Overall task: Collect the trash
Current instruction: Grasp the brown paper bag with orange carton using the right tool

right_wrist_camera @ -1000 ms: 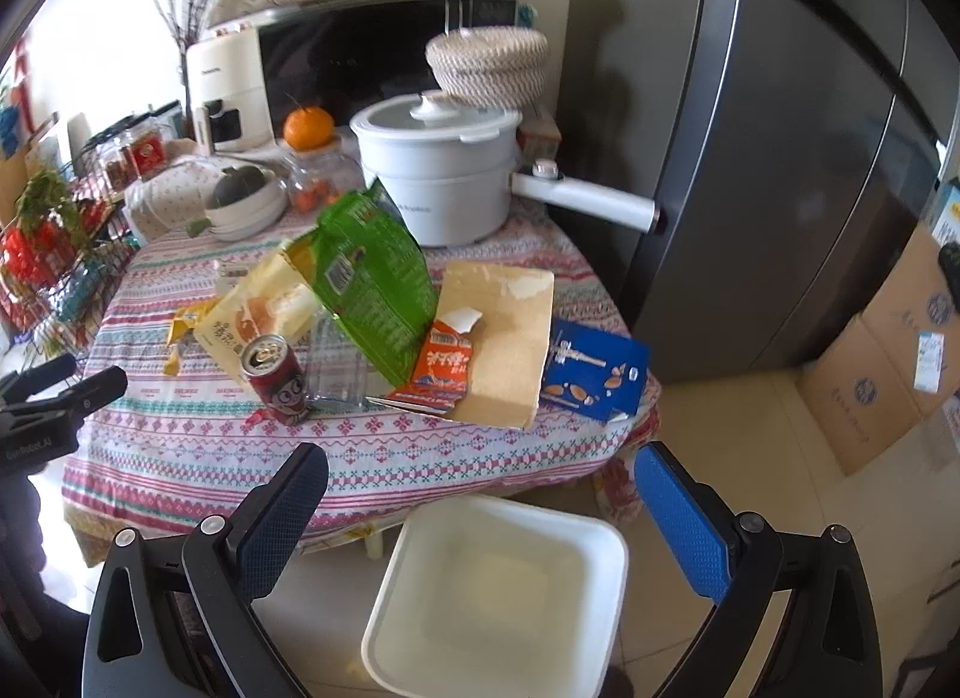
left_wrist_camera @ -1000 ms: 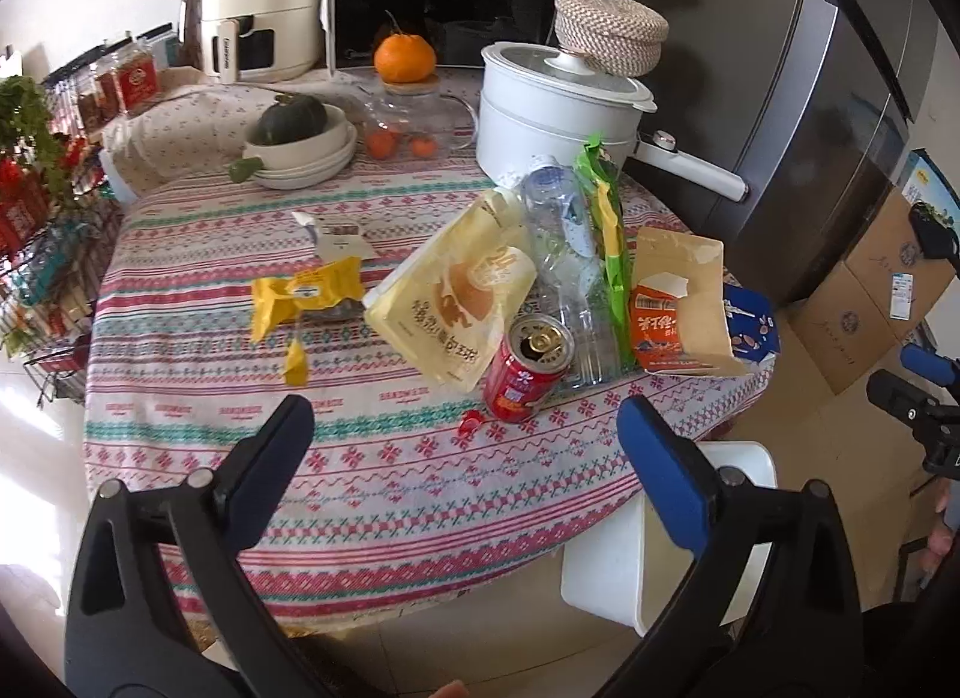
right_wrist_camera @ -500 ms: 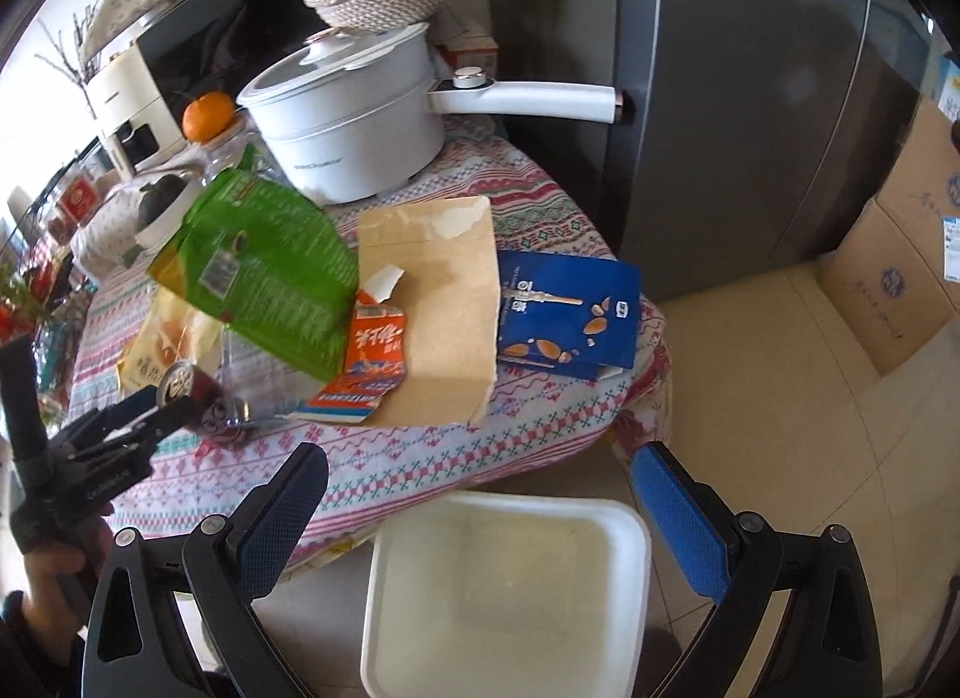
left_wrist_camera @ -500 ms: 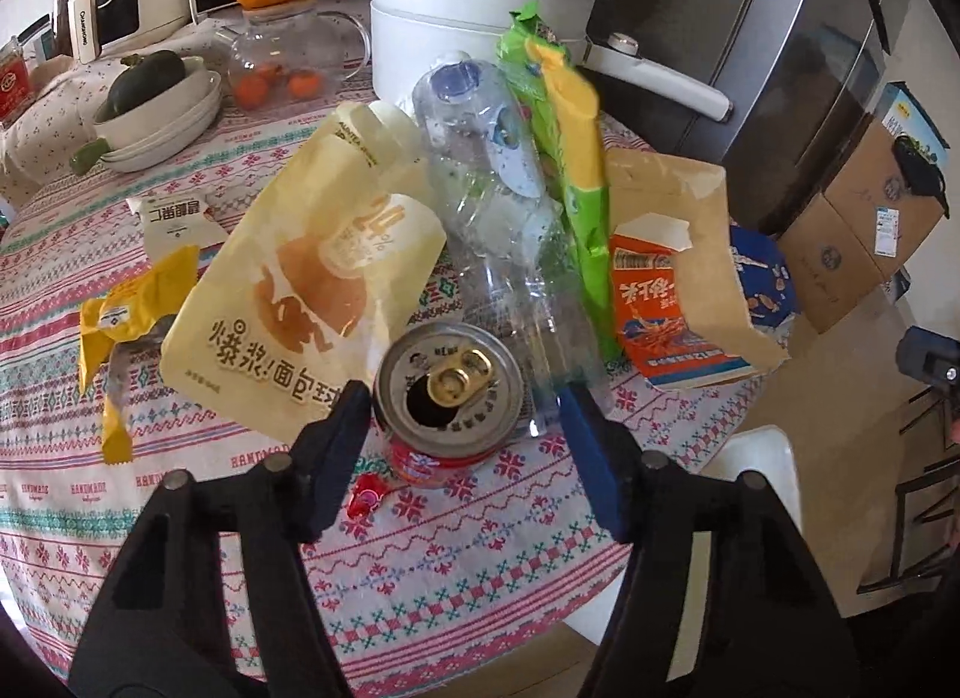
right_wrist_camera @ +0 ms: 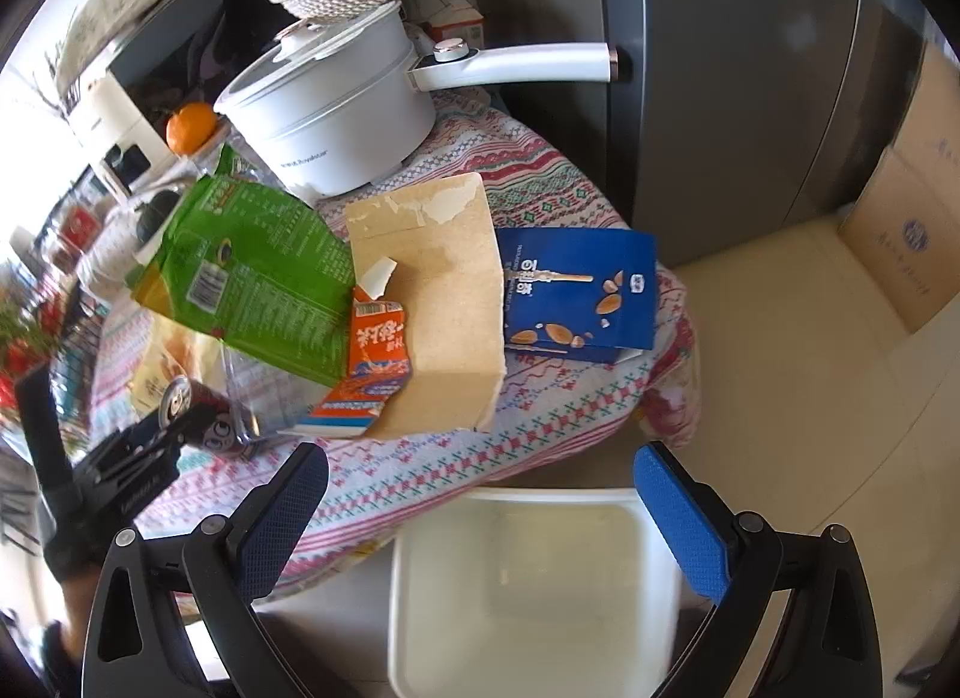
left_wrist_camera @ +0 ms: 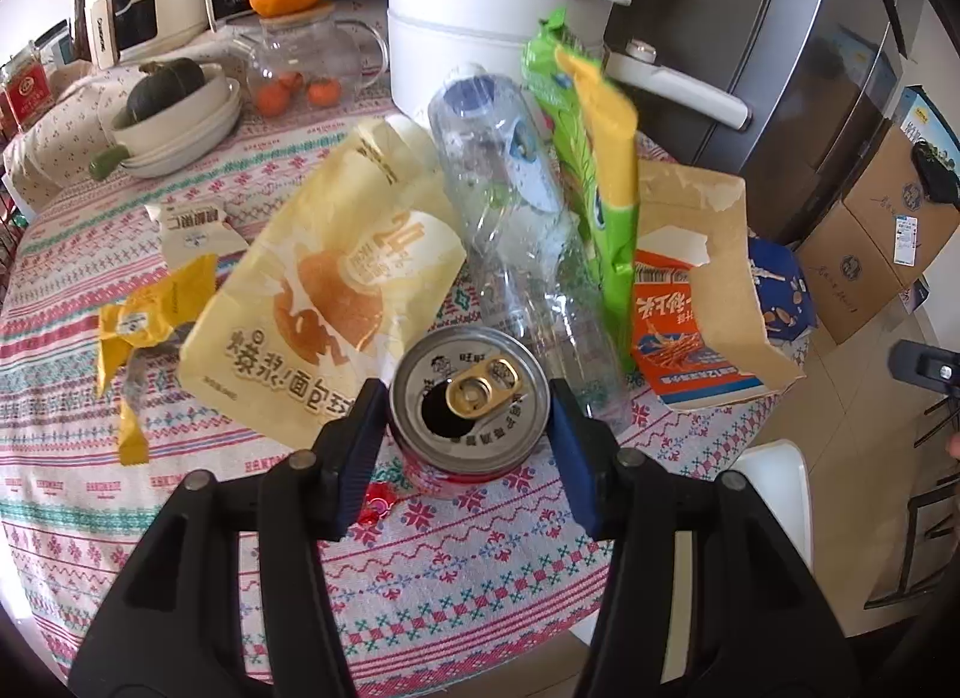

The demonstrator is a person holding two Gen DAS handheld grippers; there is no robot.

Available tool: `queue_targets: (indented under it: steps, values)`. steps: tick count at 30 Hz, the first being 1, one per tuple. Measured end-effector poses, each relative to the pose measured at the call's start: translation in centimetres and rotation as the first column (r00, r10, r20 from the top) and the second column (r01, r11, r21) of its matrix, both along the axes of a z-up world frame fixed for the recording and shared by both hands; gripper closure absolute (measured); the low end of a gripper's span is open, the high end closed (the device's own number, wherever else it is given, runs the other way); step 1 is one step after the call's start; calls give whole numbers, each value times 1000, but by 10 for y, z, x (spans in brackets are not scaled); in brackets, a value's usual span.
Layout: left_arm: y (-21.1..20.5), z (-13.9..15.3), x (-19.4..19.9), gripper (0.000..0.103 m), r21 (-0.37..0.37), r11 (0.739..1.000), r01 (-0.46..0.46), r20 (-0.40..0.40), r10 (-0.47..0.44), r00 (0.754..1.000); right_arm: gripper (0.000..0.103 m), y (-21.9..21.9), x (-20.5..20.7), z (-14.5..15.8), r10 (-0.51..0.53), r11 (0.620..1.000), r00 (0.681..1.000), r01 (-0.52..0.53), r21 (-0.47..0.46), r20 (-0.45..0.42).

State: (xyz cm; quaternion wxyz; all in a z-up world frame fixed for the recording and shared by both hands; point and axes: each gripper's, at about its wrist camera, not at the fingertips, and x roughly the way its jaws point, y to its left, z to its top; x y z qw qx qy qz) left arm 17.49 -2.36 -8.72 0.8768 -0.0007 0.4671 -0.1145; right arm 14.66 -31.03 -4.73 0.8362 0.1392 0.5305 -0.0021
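Note:
My left gripper (left_wrist_camera: 468, 428) is shut on a red drink can (left_wrist_camera: 469, 404) that stands on the patterned tablecloth (left_wrist_camera: 420, 566); both blue pads touch its sides. The can also shows in the right wrist view (right_wrist_camera: 198, 410). Behind it lie a yellow bread bag (left_wrist_camera: 324, 290), a clear plastic bottle (left_wrist_camera: 516, 218), a green snack bag (left_wrist_camera: 594, 182), an orange carton (left_wrist_camera: 672, 332), a brown paper bag (left_wrist_camera: 720, 254) and a blue carton (right_wrist_camera: 576, 290). My right gripper (right_wrist_camera: 480, 512) is open and empty above a white bin (right_wrist_camera: 528, 596) on the floor beside the table.
A white pot (left_wrist_camera: 492, 32) with a long handle, a glass teapot (left_wrist_camera: 300, 68), stacked bowls with a squash (left_wrist_camera: 174, 110) and yellow wrappers (left_wrist_camera: 144, 326) are on the table. A fridge (right_wrist_camera: 750, 68) and cardboard boxes (right_wrist_camera: 912, 230) stand to the right.
My left gripper has moved in over the table and closed on the red can. My right gripper has swung right and nearer the table's edge, still open over the bin.

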Motion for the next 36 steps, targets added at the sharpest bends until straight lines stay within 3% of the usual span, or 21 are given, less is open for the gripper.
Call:
queue_targets:
  steps: [6,14,18,22,27,30,36]
  values:
    - [8,11,-9,48,30,1000,-4,29,3,1000,1,-10,16,-27,-60,991,996,68,117,-64]
    - [16,15,-22,48,19,1000,-9,19,8,1000,24,-14,41,-83,-109,942,982,152,300,-157]
    - [17,17,-28,48,16,1000,-7,24,7,1000,43,-13,46,-102,-115,898,976,183,401,-187]
    - [21,20,-33,48,10,1000,-13,27,12,1000,82,-12,47,-113,-117,841,975,199,503,-190]
    - [25,25,-44,48,1,1000,-9,44,9,999,92,-15,43,-95,-123,835,986,166,525,-116]
    - [24,30,-51,48,-7,1000,3,57,-3,998,97,-16,39,-72,-120,876,991,130,464,-52]
    - [15,47,-71,48,-57,997,56,98,-50,994,100,-20,21,-27,-121,921,990,86,379,68]
